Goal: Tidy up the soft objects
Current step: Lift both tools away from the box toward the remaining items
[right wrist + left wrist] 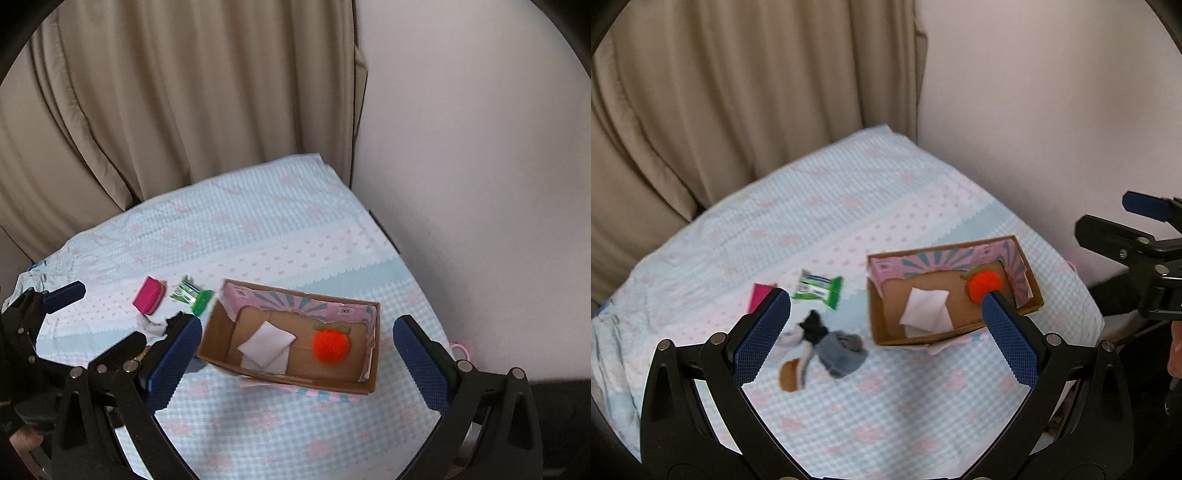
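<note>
A cardboard box point(877, 317) point(218, 332) with pink patterned flaps sits on the checked bedspread. Inside lie an orange fluffy plush fruit point(983, 285) point(330, 346) and folded white cloths point(926, 309) point(266, 346). Left of the box lie a green packet point(817, 291) point(191, 293), a pink pouch point(759, 295) point(148, 295), and a heap of grey, black and brown soft items point(827, 345). My left gripper point(886, 332) hovers open above the heap and box. My right gripper point(297, 354) hangs open over the box, holding nothing.
The bedspread point(849, 206) point(258, 229) covers a raised surface that drops off at each edge. Beige curtains point(738, 92) hang behind it and a pale wall point(480, 166) stands on the right. A pink ring point(461, 349) lies near the right edge.
</note>
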Motion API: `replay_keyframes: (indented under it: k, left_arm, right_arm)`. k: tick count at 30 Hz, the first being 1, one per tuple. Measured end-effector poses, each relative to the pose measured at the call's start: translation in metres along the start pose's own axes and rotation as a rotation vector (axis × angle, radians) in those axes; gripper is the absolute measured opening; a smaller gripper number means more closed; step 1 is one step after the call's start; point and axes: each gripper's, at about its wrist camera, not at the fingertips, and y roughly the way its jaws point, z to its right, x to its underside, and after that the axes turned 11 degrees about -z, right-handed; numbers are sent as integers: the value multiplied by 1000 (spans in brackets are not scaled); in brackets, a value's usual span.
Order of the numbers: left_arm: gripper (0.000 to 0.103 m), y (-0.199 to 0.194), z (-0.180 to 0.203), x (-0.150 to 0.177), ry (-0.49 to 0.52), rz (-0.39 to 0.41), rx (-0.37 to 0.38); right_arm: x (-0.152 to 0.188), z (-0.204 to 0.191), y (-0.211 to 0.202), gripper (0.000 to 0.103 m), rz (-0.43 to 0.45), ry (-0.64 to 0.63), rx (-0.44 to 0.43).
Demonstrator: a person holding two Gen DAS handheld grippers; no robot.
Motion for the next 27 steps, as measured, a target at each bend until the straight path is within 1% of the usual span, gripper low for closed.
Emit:
replay_keyframes:
  k: [2, 5, 8, 12, 15, 19, 22, 25, 27]
  left_arm:
    - [103, -21, -17, 13, -8, 34, 3]
    - [103, -51, -46, 37, -24, 57, 4]
    - [103, -73, -76, 60, -68, 105, 34]
    - [103, -93, -114, 89, -101, 142, 17]
    - [103, -97, -141, 103, -105, 141, 12]
    - [103, -92, -172, 117, -100, 136, 38]
    - [103, -79, -191, 124, -82, 129, 53]
    - [103, -63, -204, 131, -61, 136, 24]
    - [103, -51, -210, 134, -46, 136, 20]
  right_arm:
    - [13, -17, -20, 103, 41, 9, -1]
    - [29, -40, -40, 103, 80, 20, 16]
    - [46, -67, -55, 103, 110, 37, 17]
    - [65, -96, -67, 103, 149, 75, 12]
    - [76, -120, -72, 103, 186, 90, 31]
    - [86, -149, -69, 103, 224, 124, 35]
    - [91, -171, -60, 103, 224, 135, 46]
    - [94, -192, -42, 103, 210, 127, 62]
    - [97, -205, -28, 103, 203, 127, 71]
